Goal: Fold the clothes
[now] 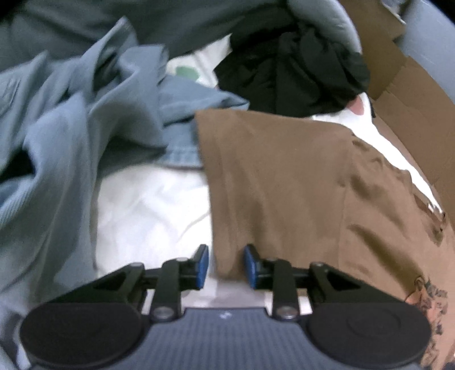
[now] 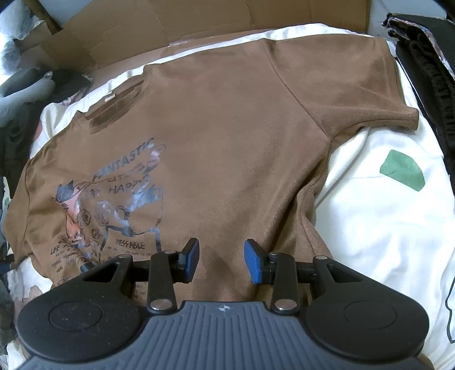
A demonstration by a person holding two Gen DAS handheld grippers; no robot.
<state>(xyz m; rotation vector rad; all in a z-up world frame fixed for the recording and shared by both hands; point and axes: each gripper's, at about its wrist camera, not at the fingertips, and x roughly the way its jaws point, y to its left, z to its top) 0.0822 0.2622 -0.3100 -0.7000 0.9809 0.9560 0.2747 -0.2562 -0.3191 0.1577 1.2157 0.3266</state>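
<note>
Brown T-shirt [image 2: 227, 136] flat on white bedding [image 2: 384, 227]. Left hand-held gripper [image 1: 226, 266] spread, shirt's folded edge between jaws, not pinched. Right hand-held gripper [image 2: 221, 260] spread above hem, sleeve toward far right corner.

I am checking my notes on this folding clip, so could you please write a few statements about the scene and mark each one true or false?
1. The brown T-shirt has a printed graphic on it. True.
2. The right gripper is clamped shut on the shirt. False: its jaws stand apart over the fabric.
3. A black garment lies bunched beyond the brown T-shirt in the left wrist view. True.
4. The sheet under the shirt is dark blue. False: it is white, with a green patch.
5. Flattened cardboard lies beyond the shirt. True.
6. The left gripper hovers over the cardboard. False: it is at the brown T-shirt's edge.
</note>
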